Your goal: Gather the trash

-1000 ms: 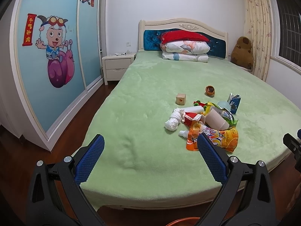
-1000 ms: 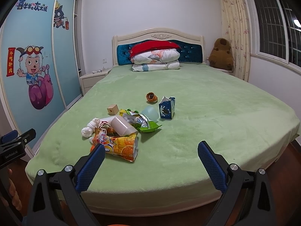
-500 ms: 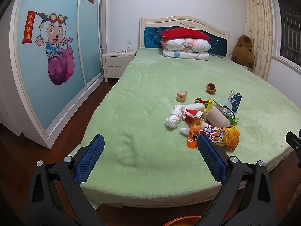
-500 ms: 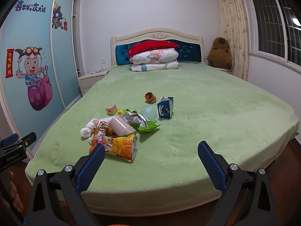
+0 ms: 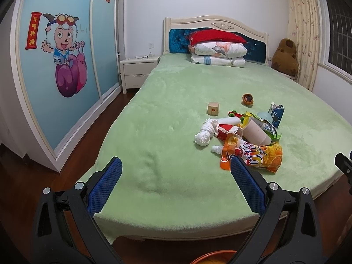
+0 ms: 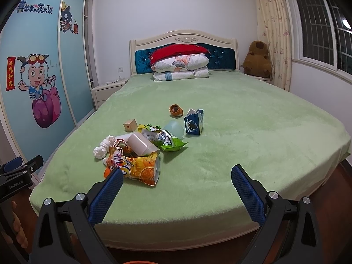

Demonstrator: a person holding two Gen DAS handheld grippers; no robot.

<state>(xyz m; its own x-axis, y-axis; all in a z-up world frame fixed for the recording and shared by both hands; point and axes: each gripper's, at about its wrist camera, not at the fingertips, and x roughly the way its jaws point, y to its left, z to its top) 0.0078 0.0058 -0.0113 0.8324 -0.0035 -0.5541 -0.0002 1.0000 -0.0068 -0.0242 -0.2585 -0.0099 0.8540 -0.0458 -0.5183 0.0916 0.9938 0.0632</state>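
Mostly wrappers: orange pouch (image 6: 140, 169), paper cup (image 6: 142, 144), torn blue carton (image 6: 194, 122).

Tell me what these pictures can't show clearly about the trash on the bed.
- Orange container, left wrist view: cut off by the bottom edge; what it is stays unclear.
- Red packet, left wrist view: partly hidden under the paper cup.
- Orange snack bag, right wrist view: its corner is hidden behind the right gripper.

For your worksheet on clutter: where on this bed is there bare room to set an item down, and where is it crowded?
Bare green blanket lies right of the blue carton, up to the pillows, and left of the white wad. It is crowded where the orange pouch, paper cup and green wrapper overlap.
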